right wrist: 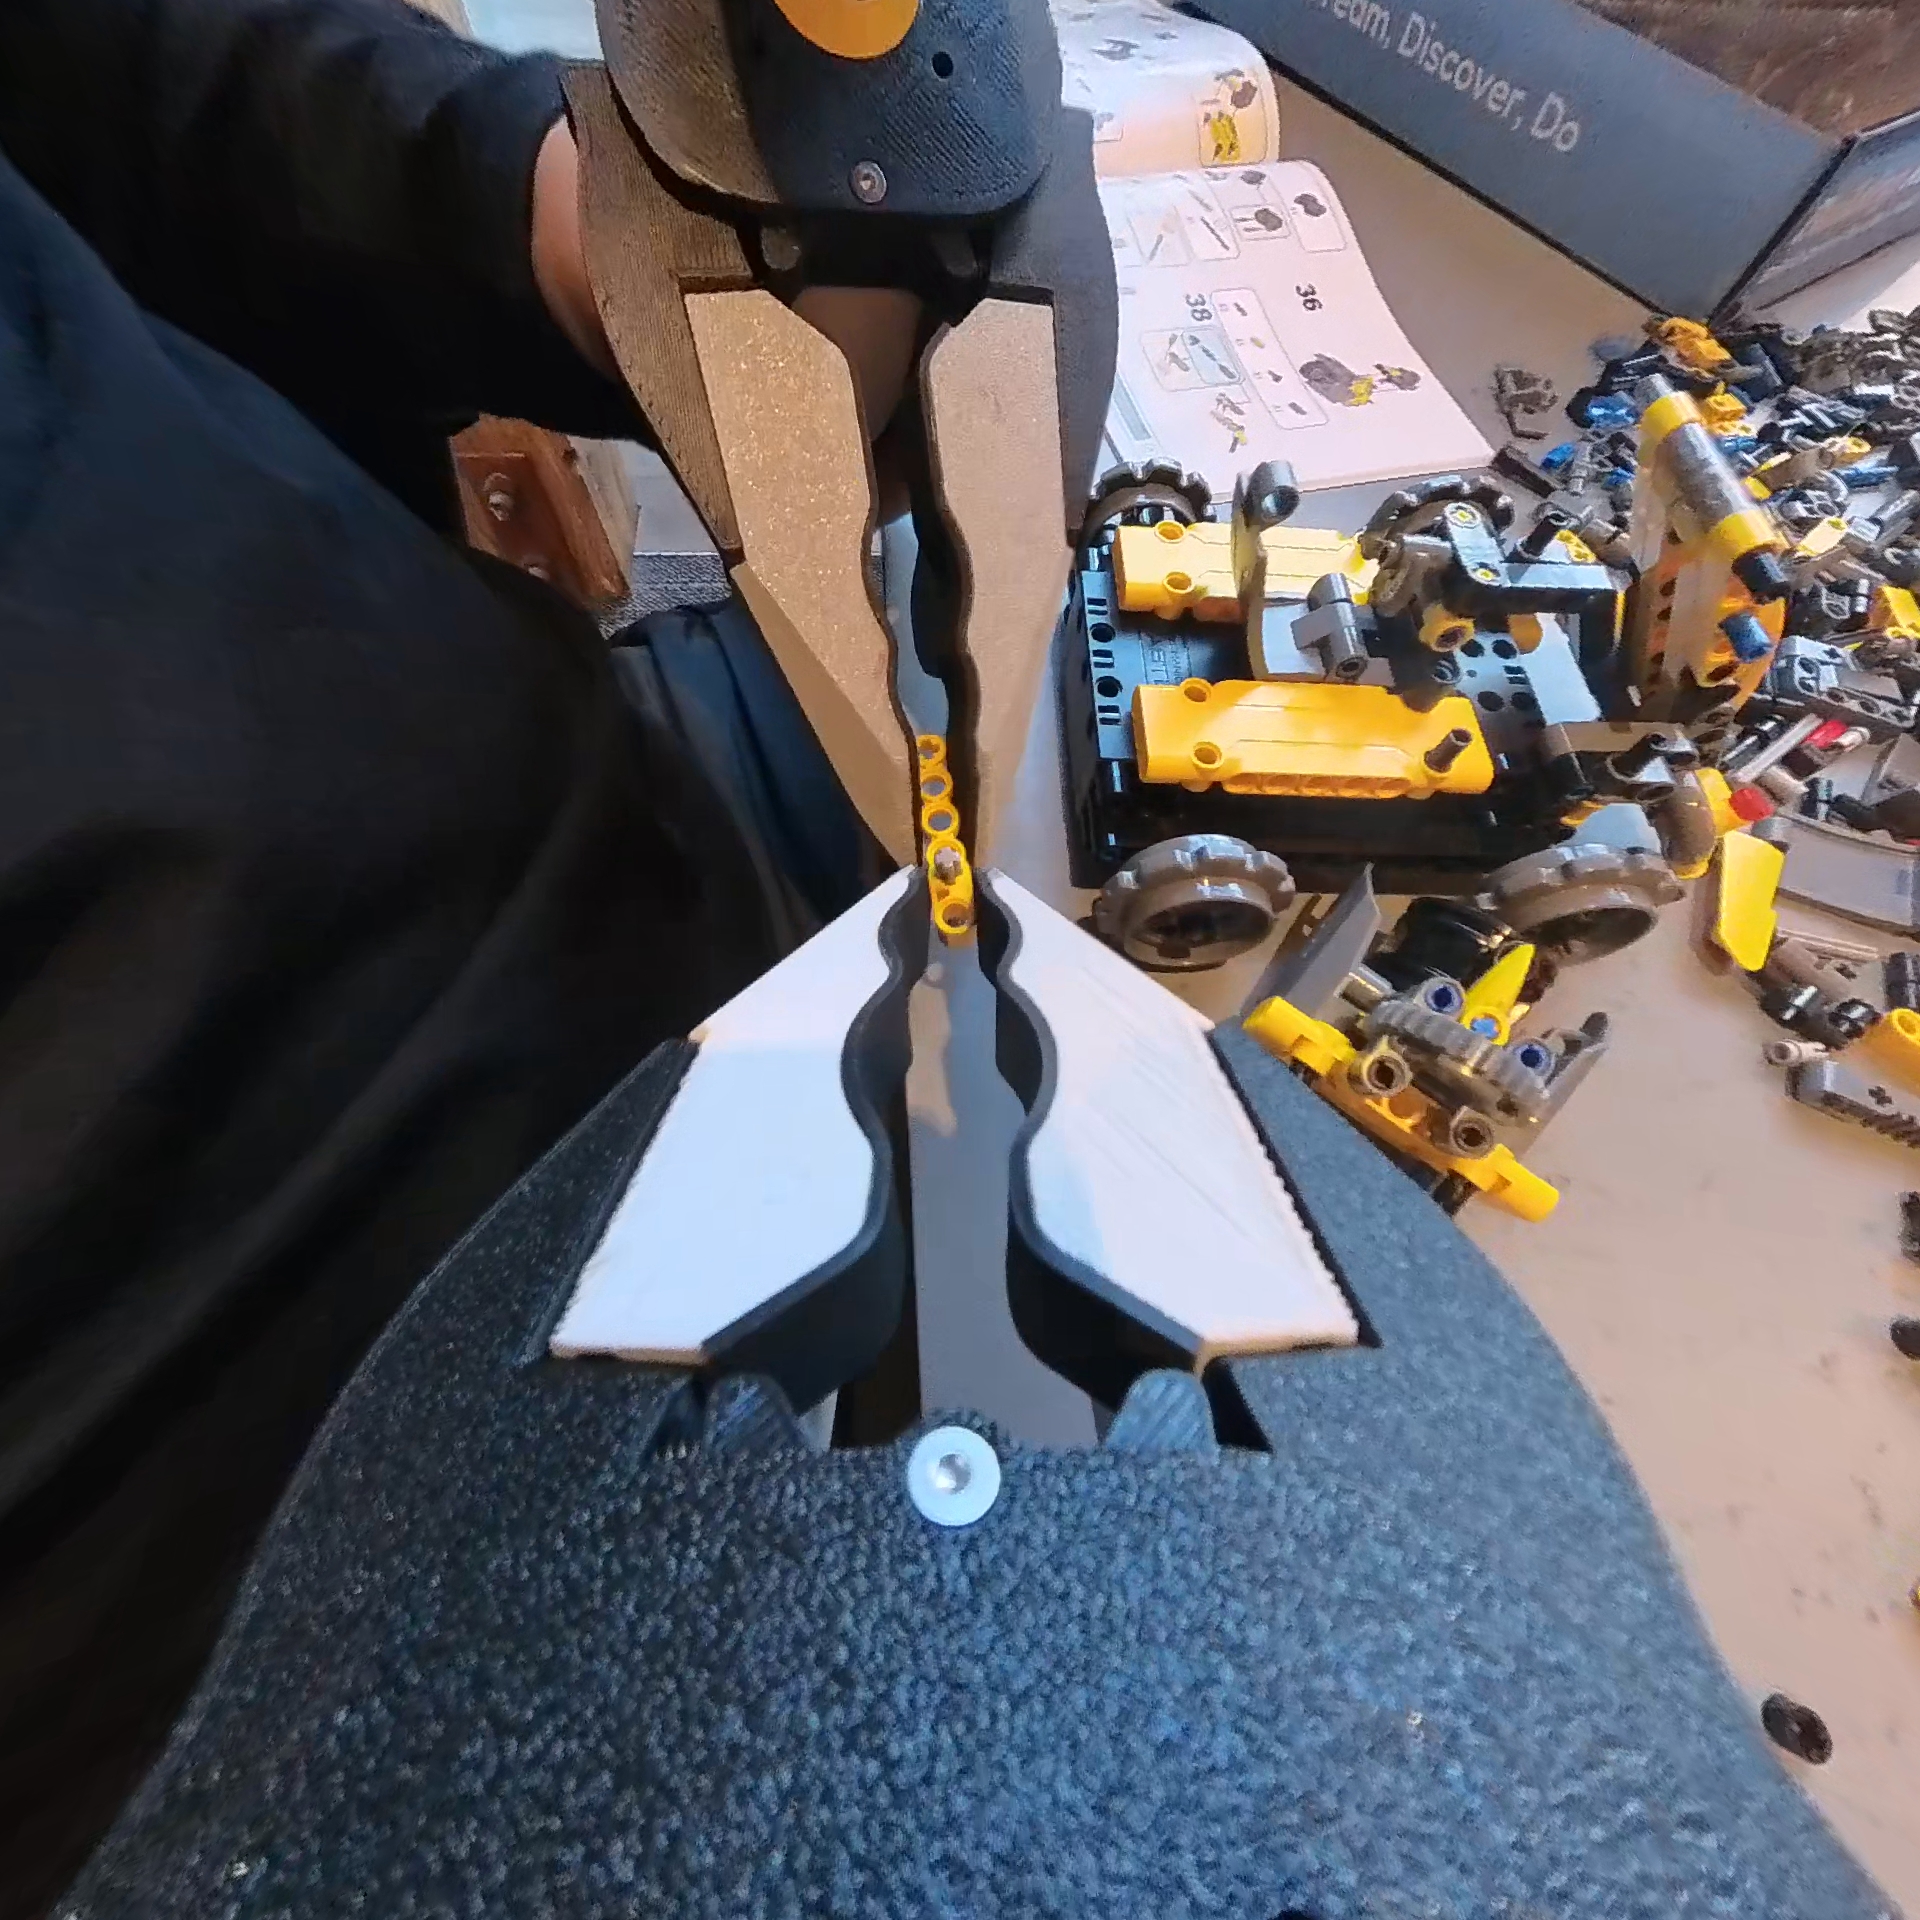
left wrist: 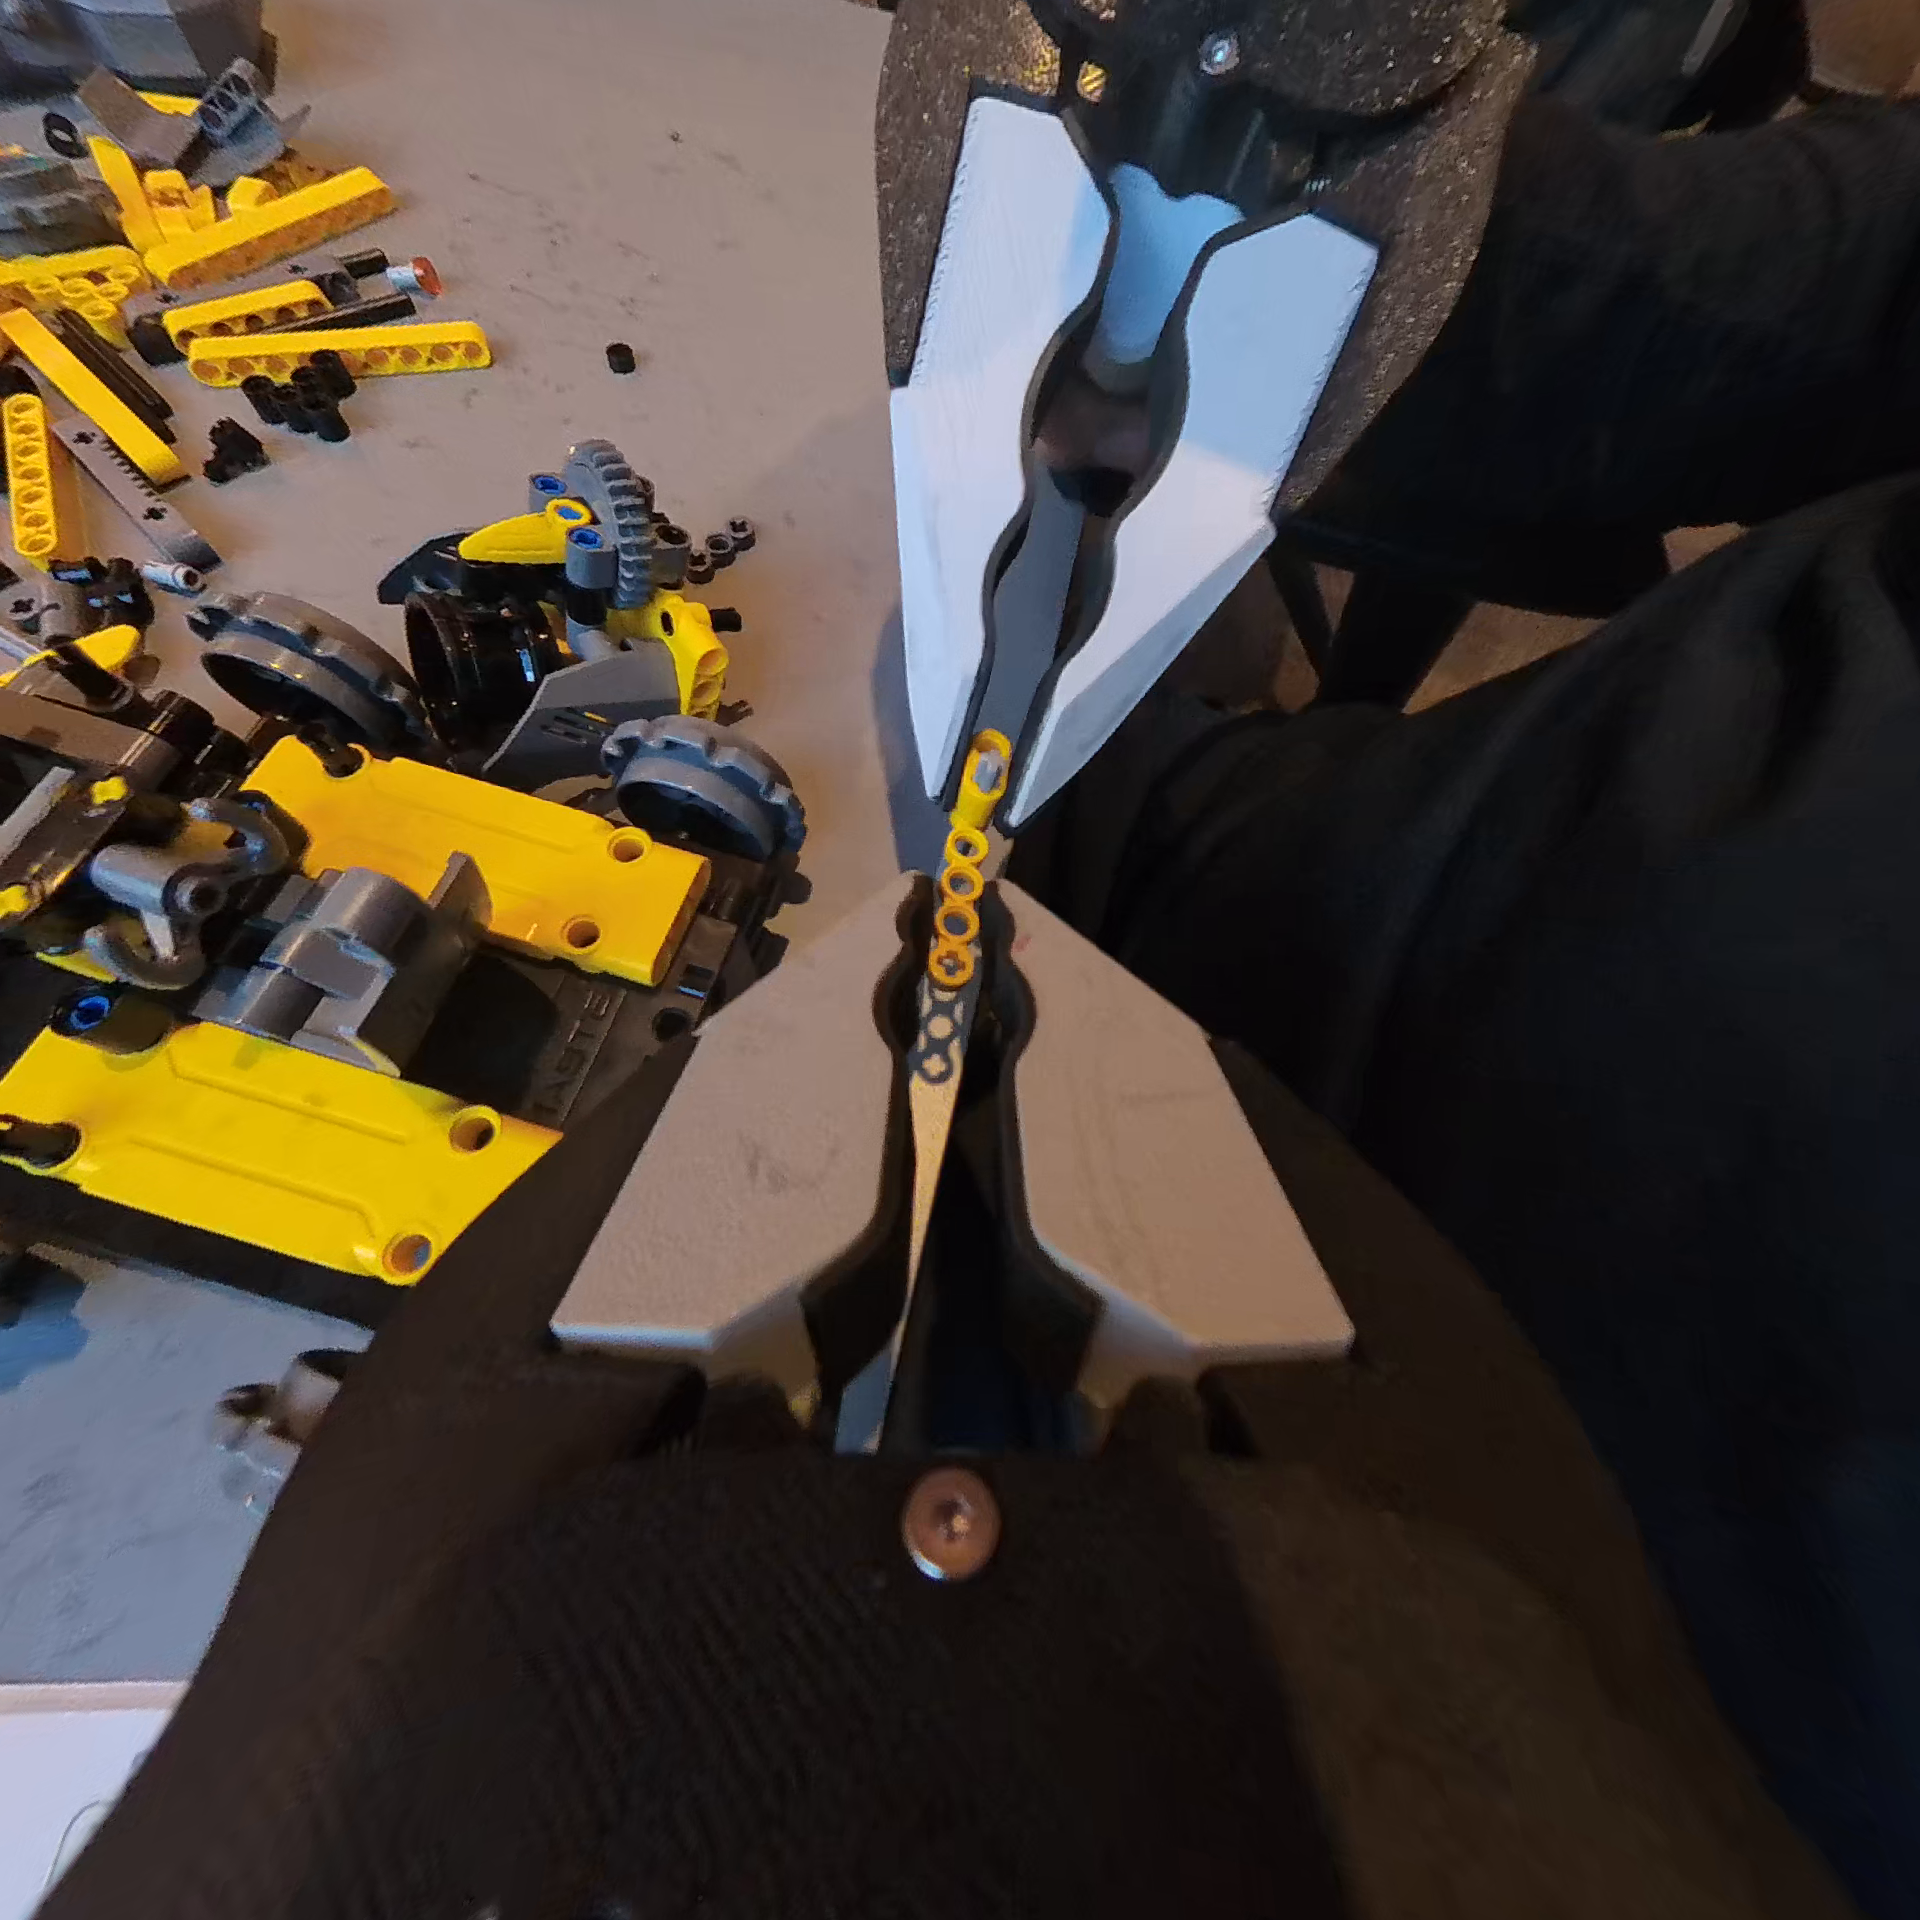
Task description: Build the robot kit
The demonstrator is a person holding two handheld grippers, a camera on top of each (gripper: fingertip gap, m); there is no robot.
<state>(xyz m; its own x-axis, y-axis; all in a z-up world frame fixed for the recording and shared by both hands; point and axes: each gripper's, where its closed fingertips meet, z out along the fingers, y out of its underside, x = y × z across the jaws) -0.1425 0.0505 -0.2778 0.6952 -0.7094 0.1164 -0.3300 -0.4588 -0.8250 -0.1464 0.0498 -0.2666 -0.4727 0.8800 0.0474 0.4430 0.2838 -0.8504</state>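
Just off the edge of the worktop (left wrist: 644,177), over a dark lap, the two tongs met tip to tip. The left tongs (left wrist: 954,914) were closed tight on one end of a thin yellow beam (left wrist: 961,883) with a row of round holes. The right tongs (right wrist: 951,894) were closed on the other end of the beam, coming in from 12 o'clock in the left view. So the beam hung in the air between them, off the worktop, held at both ends. I think it was held that way to keep it from tipping or turning. A small grey pin (left wrist: 990,771) sat in the hole at the right tongs' end, so the two grips may have been there to hold the beam steady around that pin.

At 9 o'clock in the left view stood a half-built yellow and black truck (left wrist: 436,935) on the worktop, with grey wheels (left wrist: 707,784) by it. A smaller built part with a grey gear (left wrist: 623,530) lay near the truck, at 10 o'clock. Loose yellow beams (left wrist: 338,353) and small black pins (left wrist: 301,400) were spread out farther back, well apart from the tongs. In the right view an open booklet (right wrist: 1268,312) lay at 1 o'clock behind the truck, close enough to look at while building.
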